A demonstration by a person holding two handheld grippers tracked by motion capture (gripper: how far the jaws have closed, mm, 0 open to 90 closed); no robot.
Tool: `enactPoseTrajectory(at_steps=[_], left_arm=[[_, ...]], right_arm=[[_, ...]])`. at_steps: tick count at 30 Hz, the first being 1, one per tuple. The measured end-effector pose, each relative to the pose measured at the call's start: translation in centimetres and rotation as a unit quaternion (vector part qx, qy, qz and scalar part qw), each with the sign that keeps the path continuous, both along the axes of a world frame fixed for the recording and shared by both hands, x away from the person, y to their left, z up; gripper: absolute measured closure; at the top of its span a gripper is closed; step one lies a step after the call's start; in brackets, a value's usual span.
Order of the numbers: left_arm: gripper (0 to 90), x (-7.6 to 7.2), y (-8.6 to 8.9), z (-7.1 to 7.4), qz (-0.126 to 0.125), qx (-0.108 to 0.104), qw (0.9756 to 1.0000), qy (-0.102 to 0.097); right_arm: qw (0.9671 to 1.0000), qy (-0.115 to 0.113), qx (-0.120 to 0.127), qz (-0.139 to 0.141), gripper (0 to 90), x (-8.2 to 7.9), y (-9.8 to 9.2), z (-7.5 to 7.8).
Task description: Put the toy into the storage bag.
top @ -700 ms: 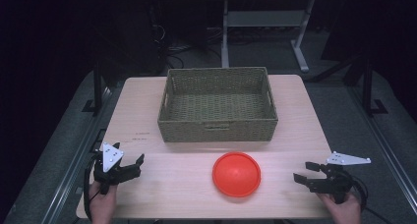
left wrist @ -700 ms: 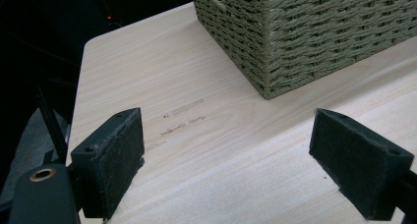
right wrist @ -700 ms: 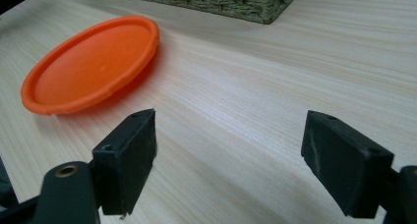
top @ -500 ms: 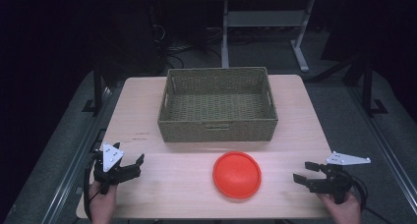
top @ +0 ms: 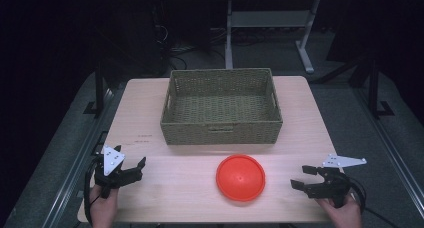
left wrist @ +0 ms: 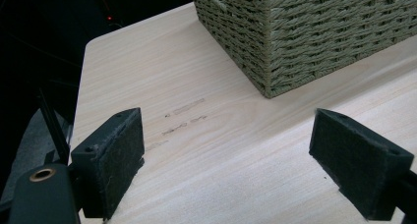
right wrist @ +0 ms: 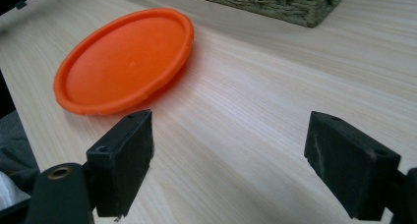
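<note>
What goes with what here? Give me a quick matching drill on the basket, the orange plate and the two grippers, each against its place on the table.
Things:
1. woven basket
2. orange plate
3. left gripper
4. right gripper

Places:
A. near edge, left corner, jaws open
B. far half of the table, centred
C. near edge, right corner, jaws open
D. just in front of the basket, flat on the wood

Pairs: 1-B, 2-D, 3-A, 4-C

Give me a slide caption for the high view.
Open tongs flank an orange plate before a wicker basket.
</note>
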State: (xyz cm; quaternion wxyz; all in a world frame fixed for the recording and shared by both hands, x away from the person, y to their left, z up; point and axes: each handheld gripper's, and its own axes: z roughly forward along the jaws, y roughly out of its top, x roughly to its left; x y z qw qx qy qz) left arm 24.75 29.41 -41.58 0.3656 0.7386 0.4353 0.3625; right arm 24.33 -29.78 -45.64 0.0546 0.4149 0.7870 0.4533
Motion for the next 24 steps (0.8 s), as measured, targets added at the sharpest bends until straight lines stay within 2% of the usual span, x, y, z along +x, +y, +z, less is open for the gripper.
enactPoseTrajectory(at_steps=[8, 20, 24], left_arm=[[12.8, -0.1, -0.1, 0.0, 0.000, 0.000, 1.0000, 0.000], [12.8, 0.0, 0.0, -0.1, 0.004, 0.001, 1.0000, 0.002], [12.9, -0.1, 0.0, 0.0, 0.005, 0.001, 1.0000, 0.001]], right_arm=[[0.9997, -0.001, -0.011, 0.024, 18.3, 0.1, 1.4, 0.5], [0.9983, 0.030, -0.023, 0.043, 18.4, 1.4, 3.3, 0.8], [0.9976, 0.032, -0.032, 0.052, 18.4, 1.9, 3.8, 1.1]])
